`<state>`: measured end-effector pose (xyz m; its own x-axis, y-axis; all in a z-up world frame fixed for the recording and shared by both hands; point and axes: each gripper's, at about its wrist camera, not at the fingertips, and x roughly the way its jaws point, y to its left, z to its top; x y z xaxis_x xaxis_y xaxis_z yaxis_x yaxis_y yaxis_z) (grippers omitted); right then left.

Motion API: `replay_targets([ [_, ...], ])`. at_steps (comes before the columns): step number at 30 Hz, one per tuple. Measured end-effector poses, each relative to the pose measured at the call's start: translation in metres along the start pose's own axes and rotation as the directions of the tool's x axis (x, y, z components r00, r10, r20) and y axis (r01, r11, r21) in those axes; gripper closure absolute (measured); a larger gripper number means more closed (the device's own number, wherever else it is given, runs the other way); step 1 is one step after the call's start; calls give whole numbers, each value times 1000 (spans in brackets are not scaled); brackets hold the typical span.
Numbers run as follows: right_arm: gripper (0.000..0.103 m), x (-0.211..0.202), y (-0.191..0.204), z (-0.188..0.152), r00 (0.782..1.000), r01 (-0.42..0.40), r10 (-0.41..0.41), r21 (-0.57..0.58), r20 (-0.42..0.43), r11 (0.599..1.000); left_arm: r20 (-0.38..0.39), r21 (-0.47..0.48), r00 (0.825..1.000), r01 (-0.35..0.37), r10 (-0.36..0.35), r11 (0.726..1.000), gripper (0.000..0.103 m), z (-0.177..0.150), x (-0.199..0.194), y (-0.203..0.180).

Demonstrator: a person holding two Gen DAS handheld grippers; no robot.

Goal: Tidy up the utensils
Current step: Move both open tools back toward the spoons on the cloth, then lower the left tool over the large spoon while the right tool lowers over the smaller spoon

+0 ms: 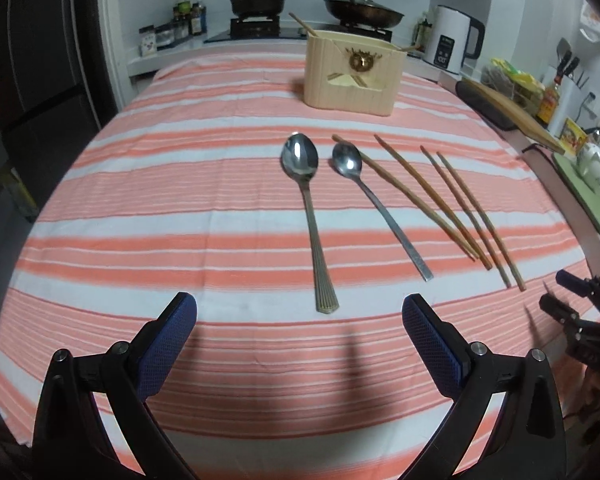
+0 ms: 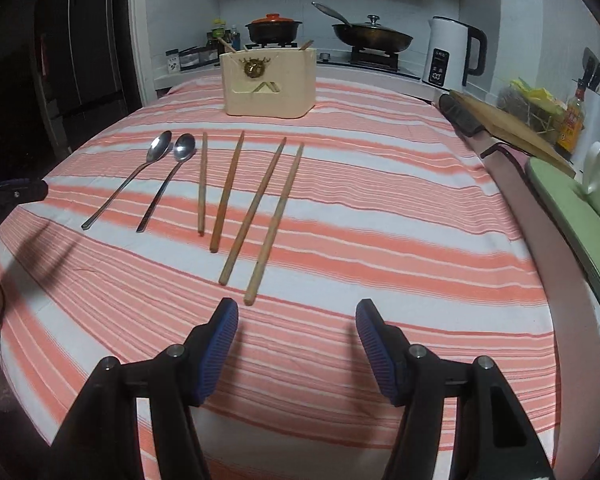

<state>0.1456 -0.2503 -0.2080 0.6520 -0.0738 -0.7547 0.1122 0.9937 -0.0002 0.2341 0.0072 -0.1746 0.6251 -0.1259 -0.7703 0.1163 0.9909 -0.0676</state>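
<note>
Spoons (image 1: 300, 160) just beyond wide-apart left hand-held gripper (image 1: 300, 320), untouched.

The right gripper (image 2: 297, 316) is hovering low over the striped cloth (image 2: 380, 208) covering the desk, its blue-padded jaws standing wide apart with nothing between them. Just ahead of the left jaw, four wooden chopsticks (image 2: 256, 208) are lying side by side on the cloth, fanning slightly apart toward the near end. To their left, two metal spoons (image 2: 148, 184) are resting bowl-up, handles pointing toward the camera. Behind them a cream utensil holder (image 2: 270, 84) is standing upright with chopstick tips sticking out of it. A white kettle (image 2: 446, 50) is sitting at the back right.
</note>
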Motion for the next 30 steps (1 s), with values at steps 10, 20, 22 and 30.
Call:
replay_targets([
  [10,40,6,12,5,1000,8,-9,-37,-4,999,-54,-23,998,-31,29,999,1,-12,23,9],
  [20,41,10,47,30,992,-126,125,-26,-8,992,-57,11,997,-56,56,998,1,8,43,0],
  [22,41,14,60,42,987,-161,161,-25,0,987,-52,15,997,-64,64,998,1,15,49,-1],
  [30,55,56,96,99,970,-242,242,-31,7,970,-42,-45,999,-31,29,998,2,35,58,24],
])
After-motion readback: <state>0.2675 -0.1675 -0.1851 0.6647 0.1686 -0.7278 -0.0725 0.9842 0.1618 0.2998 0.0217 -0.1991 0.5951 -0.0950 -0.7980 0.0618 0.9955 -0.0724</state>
